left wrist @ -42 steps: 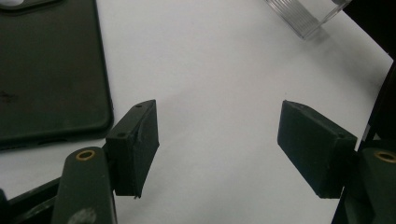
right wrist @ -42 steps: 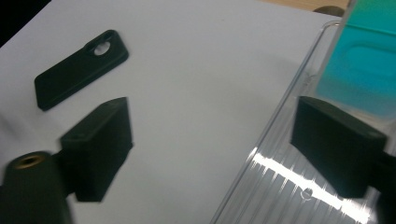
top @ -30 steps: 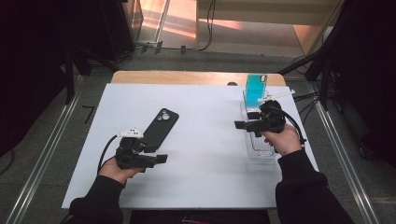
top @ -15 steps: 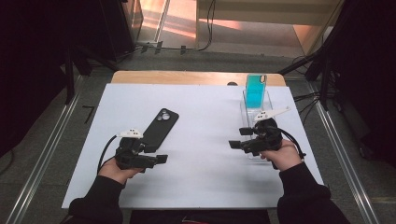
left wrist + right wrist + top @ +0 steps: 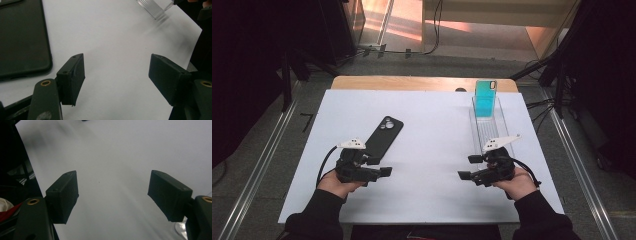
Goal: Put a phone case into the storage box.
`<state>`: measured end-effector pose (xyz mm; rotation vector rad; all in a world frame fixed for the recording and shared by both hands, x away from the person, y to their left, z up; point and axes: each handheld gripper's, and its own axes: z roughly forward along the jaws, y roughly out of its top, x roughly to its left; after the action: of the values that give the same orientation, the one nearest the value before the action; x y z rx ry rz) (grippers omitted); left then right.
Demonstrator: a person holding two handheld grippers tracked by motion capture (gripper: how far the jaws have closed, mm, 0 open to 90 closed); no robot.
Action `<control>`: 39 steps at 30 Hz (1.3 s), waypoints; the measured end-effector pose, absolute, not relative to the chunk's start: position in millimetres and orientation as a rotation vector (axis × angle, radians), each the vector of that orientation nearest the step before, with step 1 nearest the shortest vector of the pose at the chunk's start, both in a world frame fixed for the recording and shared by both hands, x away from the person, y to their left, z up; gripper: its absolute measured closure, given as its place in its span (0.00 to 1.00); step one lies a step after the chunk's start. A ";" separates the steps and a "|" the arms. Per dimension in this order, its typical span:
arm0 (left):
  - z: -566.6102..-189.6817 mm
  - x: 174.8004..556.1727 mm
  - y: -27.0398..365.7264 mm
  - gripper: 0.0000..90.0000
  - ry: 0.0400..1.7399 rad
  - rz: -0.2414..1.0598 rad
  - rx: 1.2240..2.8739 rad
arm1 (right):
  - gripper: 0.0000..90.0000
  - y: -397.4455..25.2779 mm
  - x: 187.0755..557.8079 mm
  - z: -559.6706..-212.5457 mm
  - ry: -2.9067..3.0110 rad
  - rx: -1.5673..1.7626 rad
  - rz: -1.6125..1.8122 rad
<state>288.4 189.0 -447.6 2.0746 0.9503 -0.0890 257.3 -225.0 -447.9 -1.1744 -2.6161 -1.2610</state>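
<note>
With the clear rack (image 5: 490,127) as the landmark: a teal phone case (image 5: 485,98) stands upright in the rack's far end, and a black phone case (image 5: 382,137) lies flat on the white surface (image 5: 432,125) well to the left of the rack. The right tongs (image 5: 469,167) hover low just in front of the rack's near end, jaws spread with nothing between them (the right gripper view has bare white sheet in the gap). The left tongs (image 5: 378,166) sit far to the rack's left, just beside the near end of the black case, jaws likewise spread and empty; in the left gripper view the black phone case (image 5: 23,40) lies to the left of the gap, not inside it.

The work in hand looks like getting the black case into the rack. The risks, as I judge them: the case lies flat, so jaws closing from above may skid off its smooth edge and push it across the sheet. A shallow pinch could let it swing or drop in transit. Carried carelessly, it could knock the teal case over or shift the light rack
</note>
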 end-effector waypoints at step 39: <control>-442.9 312.9 207.8 0.20 1.041 0.080 2.055 | 0.24 -232.5 243.4 -469.8 -2.633 -1.170 -1.158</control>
<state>312.9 207.8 -442.9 2.0546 1.0411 0.0795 243.4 -232.5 -469.8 -1.1704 -2.6330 -1.1581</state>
